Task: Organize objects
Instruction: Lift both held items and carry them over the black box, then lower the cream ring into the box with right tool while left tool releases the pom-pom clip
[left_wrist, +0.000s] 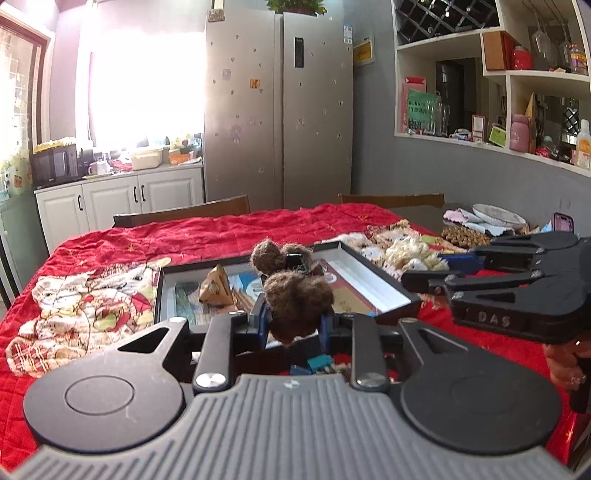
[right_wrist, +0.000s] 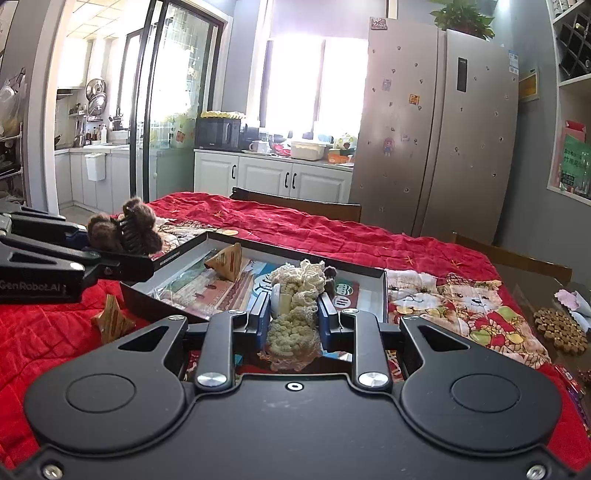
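Observation:
My left gripper (left_wrist: 293, 317) is shut on a brown fuzzy hair claw clip (left_wrist: 295, 295) and holds it above the near edge of a shallow black box (left_wrist: 384, 275) with a white inside. The right wrist view shows the same clip (right_wrist: 125, 229) in the left gripper (right_wrist: 114, 247) at the left. My right gripper (right_wrist: 293, 314) is shut on a cream crocheted fuzzy piece (right_wrist: 295, 321), also raised over the box (right_wrist: 384, 291). In the left wrist view the right gripper (left_wrist: 428, 267) comes in from the right with the cream piece (left_wrist: 410, 254) at its tips.
The box holds printed cards and a brown paper pyramid (right_wrist: 227, 264). A wooden star (right_wrist: 110, 321) lies on the red quilted cloth (left_wrist: 221, 232). At the right are a bead trivet (right_wrist: 561, 325), a plate (left_wrist: 498, 214) and a phone (left_wrist: 563, 221). Chair backs (left_wrist: 181, 212) stand behind the table.

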